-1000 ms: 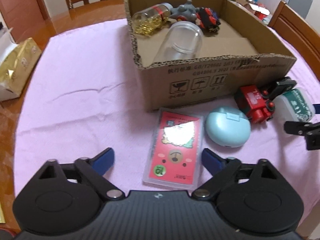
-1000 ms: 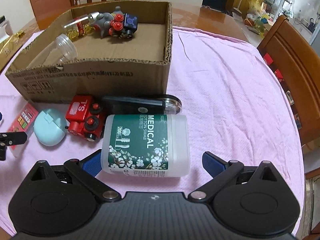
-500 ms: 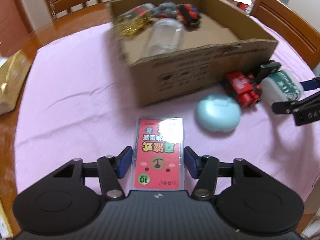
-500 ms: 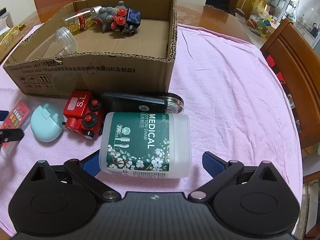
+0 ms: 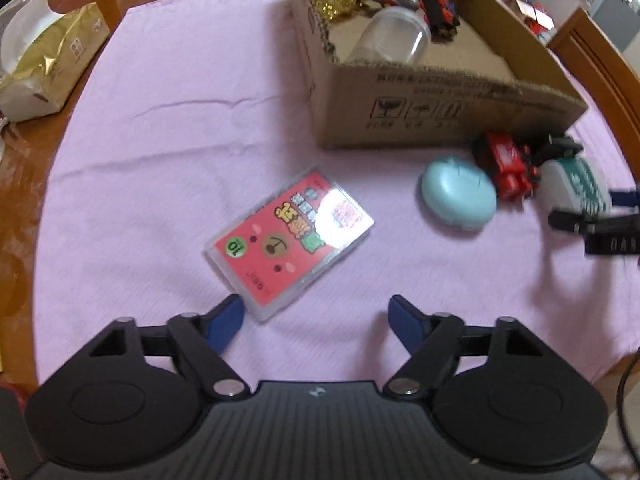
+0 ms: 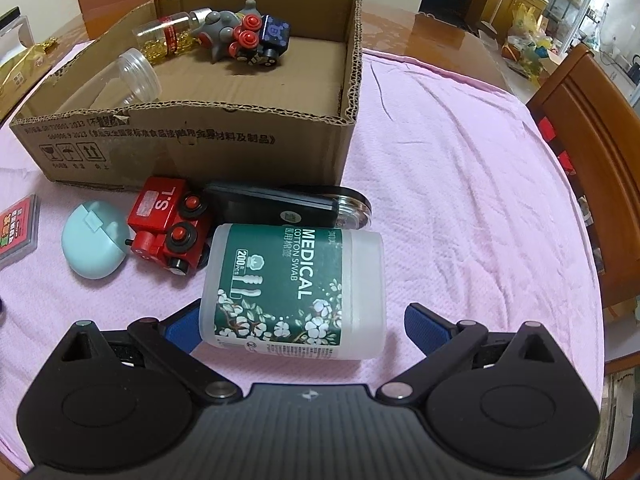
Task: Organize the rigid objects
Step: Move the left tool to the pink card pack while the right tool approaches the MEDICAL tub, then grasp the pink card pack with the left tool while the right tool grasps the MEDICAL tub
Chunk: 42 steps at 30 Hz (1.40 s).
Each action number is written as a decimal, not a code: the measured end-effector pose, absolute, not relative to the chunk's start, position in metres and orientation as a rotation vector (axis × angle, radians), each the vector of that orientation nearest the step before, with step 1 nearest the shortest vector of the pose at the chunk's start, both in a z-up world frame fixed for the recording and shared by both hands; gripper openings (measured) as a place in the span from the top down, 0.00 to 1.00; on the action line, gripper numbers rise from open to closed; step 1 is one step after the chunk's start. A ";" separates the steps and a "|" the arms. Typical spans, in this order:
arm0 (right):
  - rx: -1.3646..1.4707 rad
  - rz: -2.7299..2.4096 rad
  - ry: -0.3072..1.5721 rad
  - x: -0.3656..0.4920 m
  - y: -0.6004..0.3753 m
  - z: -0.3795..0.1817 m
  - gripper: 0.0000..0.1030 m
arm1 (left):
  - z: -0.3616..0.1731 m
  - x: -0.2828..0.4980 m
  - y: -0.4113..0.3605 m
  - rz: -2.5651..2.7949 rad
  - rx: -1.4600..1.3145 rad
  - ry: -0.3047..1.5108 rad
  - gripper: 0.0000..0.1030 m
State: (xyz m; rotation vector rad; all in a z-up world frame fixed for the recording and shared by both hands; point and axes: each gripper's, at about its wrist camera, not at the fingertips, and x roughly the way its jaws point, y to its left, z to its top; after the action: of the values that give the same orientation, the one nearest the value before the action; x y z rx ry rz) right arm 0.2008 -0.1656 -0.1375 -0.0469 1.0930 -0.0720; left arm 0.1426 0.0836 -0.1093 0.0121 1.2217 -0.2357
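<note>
**Card loose, swab jar straddled**

The left gripper (image 5: 316,318) was opening, nothing clamped; the red card case (image 5: 290,242) lay skewed on the pink cloth (image 5: 180,120), one corner just beside the left pad, likely too flat to pinch. The right gripper (image 6: 302,326) stood open astride the toppled cotton swab jar (image 6: 294,292); contact was unclear. The cardboard box (image 6: 192,136) waited beyond.

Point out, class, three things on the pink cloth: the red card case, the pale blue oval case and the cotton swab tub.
red card case (image 5: 290,242), left wrist view, middle of its printed face
pale blue oval case (image 5: 459,195), left wrist view, top of its lid
cotton swab tub (image 6: 294,290), right wrist view, green label
</note>
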 end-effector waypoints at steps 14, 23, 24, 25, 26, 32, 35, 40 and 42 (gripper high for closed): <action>-0.086 0.021 1.086 0.193 -0.159 -0.136 0.00 | -0.121 0.185 0.060 -0.111 0.012 1.152 0.08; -0.114 0.028 1.079 0.202 -0.155 -0.137 0.00 | -0.125 0.187 0.058 -0.088 0.077 1.106 0.07; -0.112 0.030 1.079 0.203 -0.155 -0.137 0.00 | -0.125 0.187 0.058 -0.092 0.080 1.099 0.07; -0.112 0.031 1.079 0.204 -0.154 -0.138 0.00 | -0.125 0.188 0.057 -0.095 0.083 1.094 0.07; -0.117 0.028 1.079 0.206 -0.153 -0.138 0.00 | -0.125 0.189 0.057 -0.097 0.083 1.090 0.06; -0.150 -0.012 1.076 0.211 -0.147 -0.140 0.06 | -0.123 0.193 0.056 -0.113 0.079 1.096 0.12; -0.173 -0.027 1.075 0.210 -0.147 -0.138 0.14 | -0.123 0.192 0.057 -0.127 0.088 1.105 0.12; -0.162 -0.002 1.073 0.204 -0.151 -0.133 0.14 | -0.119 0.188 0.057 -0.161 0.114 1.125 0.12; -0.164 0.009 1.073 0.202 -0.151 -0.130 0.14 | -0.115 0.185 0.057 -0.176 0.129 1.128 0.12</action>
State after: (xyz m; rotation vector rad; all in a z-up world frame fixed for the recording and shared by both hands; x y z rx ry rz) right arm 0.2023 -0.1508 -0.1298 -0.1638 1.0730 0.0094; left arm 0.1851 0.0568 -0.1153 0.1287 1.1280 -0.1759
